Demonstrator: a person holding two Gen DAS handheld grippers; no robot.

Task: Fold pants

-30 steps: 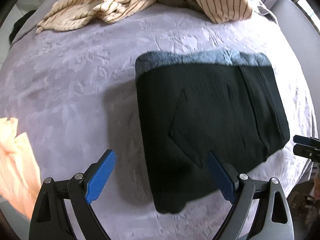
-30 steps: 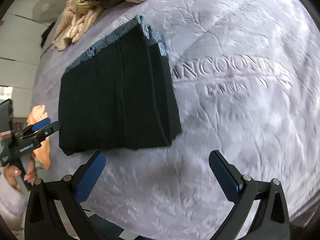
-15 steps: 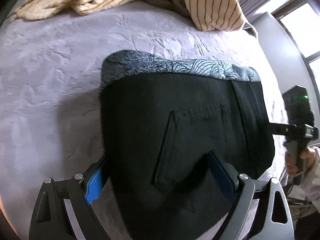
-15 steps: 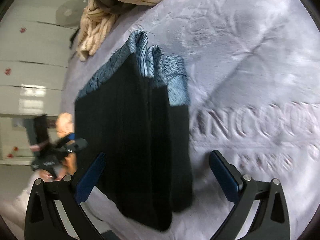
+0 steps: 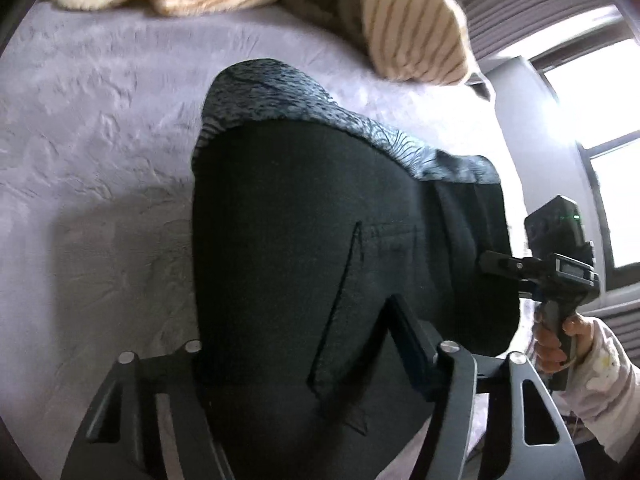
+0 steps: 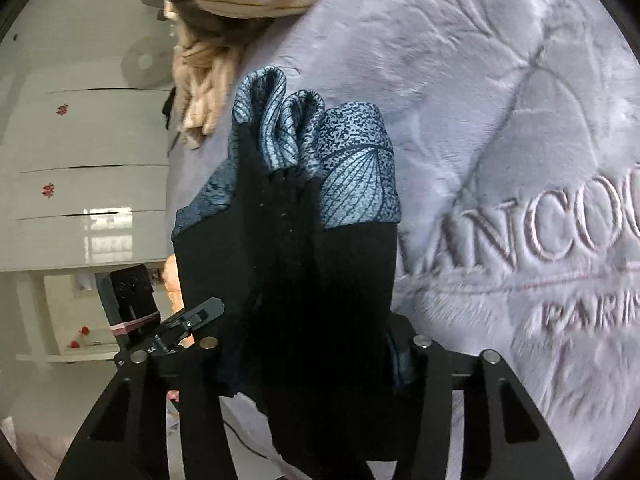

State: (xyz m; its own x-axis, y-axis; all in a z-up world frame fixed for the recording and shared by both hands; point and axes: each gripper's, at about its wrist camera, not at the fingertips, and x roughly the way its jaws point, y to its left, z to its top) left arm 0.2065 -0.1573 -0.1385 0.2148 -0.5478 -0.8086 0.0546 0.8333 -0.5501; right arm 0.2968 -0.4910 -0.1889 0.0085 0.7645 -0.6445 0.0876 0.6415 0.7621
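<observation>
**Folded black trousers, gripped at two edges on bed**

While it lies on the lilac embossed plush bedspread (image 5: 100,168), the folded black fabric pants bundle with blue leaf-print lining (image 5: 320,248) is taken at two edges.

- Left tool (image 5: 296,344): wide-set fingers straddle the bundle's near edge; grasp not confirmed, so cannot tell.
- Right tool (image 6: 308,344): likewise astride the stacked layers at the bundle's side; closure cannot be told.
- Beyond the bundle's lining edge: cream striped knit garments (image 5: 416,36), heaped.

Risk, as judged: the stack is several layers thick; a bite catching only the upper layers would let lower ones sag and undo the fold. Uneven lifting between tools could skew the bundle.
</observation>
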